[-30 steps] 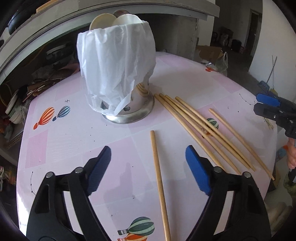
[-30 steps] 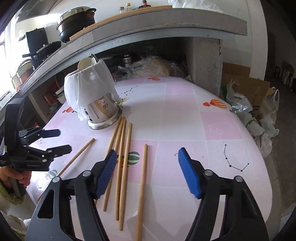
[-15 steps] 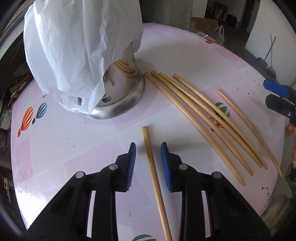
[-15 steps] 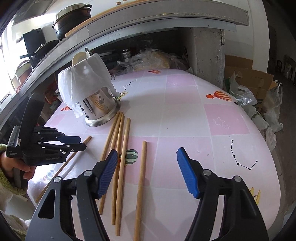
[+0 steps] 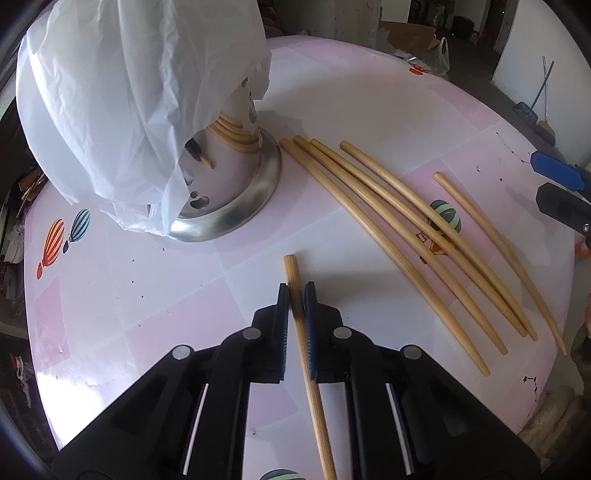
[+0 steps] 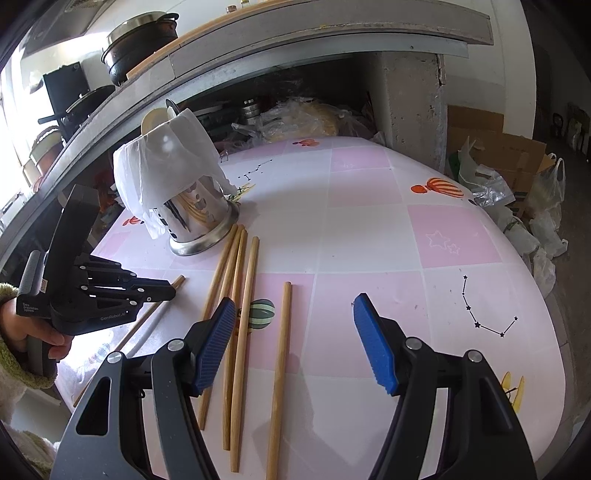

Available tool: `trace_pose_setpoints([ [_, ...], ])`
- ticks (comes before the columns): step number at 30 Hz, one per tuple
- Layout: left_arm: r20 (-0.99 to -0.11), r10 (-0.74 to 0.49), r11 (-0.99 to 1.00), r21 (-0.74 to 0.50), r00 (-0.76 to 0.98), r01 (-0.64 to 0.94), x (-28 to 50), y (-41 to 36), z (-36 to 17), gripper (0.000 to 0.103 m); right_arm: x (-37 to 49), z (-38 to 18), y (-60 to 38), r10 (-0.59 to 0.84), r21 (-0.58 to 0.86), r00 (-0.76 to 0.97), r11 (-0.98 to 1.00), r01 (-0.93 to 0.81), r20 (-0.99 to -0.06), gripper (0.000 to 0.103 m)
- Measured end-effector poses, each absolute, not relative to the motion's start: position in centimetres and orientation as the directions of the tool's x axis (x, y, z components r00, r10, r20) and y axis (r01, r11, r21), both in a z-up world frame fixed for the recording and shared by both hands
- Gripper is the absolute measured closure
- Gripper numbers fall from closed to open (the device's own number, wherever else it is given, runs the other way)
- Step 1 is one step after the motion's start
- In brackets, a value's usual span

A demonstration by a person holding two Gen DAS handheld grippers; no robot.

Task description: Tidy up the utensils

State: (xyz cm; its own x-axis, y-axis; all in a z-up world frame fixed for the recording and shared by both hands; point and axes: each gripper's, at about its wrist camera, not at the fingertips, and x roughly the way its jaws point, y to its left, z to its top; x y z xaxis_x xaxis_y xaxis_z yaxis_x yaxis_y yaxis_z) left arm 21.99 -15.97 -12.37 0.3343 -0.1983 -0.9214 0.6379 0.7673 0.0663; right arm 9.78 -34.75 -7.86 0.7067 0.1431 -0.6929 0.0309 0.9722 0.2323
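One lone chopstick, near of the metal holder, lay between the left gripper's closing jaws, needing a level lift; the right gripper gaped empty.

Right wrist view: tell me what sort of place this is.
Probably a lived-in home kitchen: a dark lidded cooking pot on a grey concrete counter, a pink balloon-print table with wooden chopsticks beside a bag-covered steel utensil holder.

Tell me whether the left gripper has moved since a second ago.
Yes. The left gripper has come closer to the metal holder and down to the table, its jaws closing around the lone chopstick.
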Motion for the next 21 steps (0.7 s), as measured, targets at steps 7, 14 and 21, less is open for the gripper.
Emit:
trace_pose_setpoints([
  [7,-0.909,-0.223,0.796,0.039,0.353,0.605,21.8,-15.5,-12.4,0.097,9.1,-7.3,-35.0,0.124,0.223,0.717,0.974,0.044,-0.686,0.038],
  [14,-0.873,-0.285,0.825,-0.014,0.396,0.564,21.3,-13.1,-9.9,0.097,9.2,-7.2,-35.3,0.142,0.237,0.706,0.971,0.037,-0.694,0.038],
  [21,-0.769,-0.380,0.856,-0.081,0.515,0.510,19.5,-8.8,-4.0,0.097,12.3,-8.8,-34.3,0.210,0.250,0.613,0.968,-0.021,-0.762,0.060],
])
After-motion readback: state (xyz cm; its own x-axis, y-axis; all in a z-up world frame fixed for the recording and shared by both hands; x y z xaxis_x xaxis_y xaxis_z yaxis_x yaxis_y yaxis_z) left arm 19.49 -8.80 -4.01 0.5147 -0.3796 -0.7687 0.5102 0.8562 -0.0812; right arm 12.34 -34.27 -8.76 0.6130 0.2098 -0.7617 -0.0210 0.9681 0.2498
